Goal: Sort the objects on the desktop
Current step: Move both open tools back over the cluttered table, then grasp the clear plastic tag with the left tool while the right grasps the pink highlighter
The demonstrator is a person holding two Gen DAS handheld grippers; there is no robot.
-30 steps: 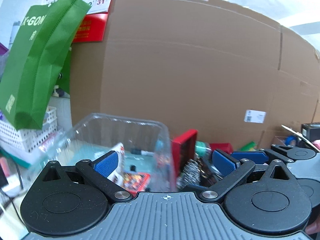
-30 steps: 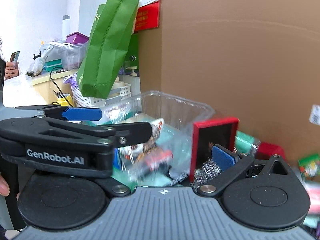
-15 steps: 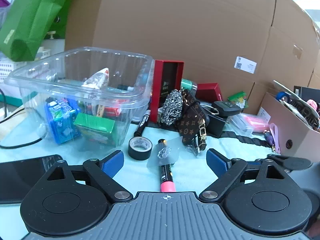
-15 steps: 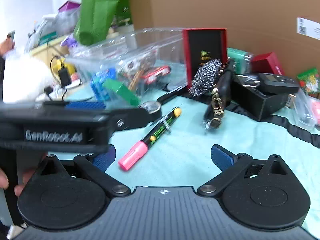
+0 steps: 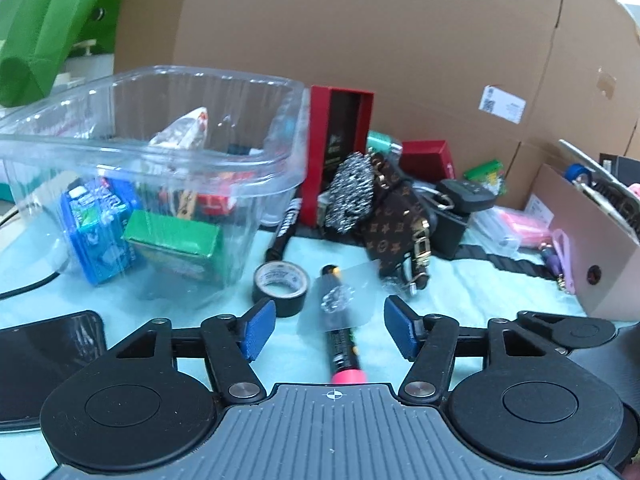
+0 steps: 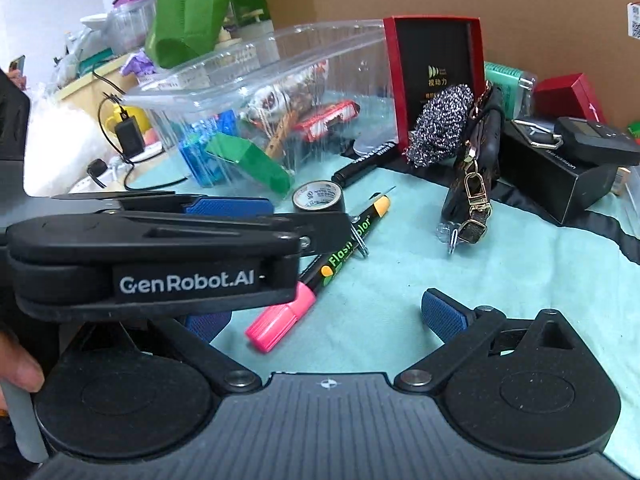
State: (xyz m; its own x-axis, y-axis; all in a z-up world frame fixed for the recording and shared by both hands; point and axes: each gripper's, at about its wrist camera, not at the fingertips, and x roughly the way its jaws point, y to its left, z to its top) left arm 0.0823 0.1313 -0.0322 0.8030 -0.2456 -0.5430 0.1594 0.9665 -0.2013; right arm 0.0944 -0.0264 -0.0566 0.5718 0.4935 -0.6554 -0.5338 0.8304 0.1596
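The marker (image 5: 343, 354), black with a pink cap, lies on the teal table (image 5: 472, 292) with its cap toward the cameras, and the left claw (image 5: 330, 330) now has it between its spread pads, neither pad touching it yet. A second ago both cameras faced the cardboard wall (image 5: 360, 32) and the bin rim; half a second ago the left claw looked down at the marker from farther back. It has since come down and forward, so I judge the marker is the next thing to be sorted, with the grasp not yet made.

A small clear bag (image 5: 340, 300) with something glinting inside lies across the marker's middle, and it may be pinched along with it. Just left of the marker sits a roll of black tape (image 5: 281, 282), close to the left pad. Beyond that stands the clear bin (image 5: 224, 160), already holding a blue packet, a green box and other bits. A second black marker (image 5: 284, 226) lies by the bin's right wall. Farther right are a steel scourer (image 5: 352, 196), a brown patterned pouch (image 5: 396, 216) with a clasp, and red boxes. A phone (image 5: 44, 356) lies near left.

The right claw (image 6: 326, 316) hovers to the right, also spread and empty, with the left claw crossing its view.
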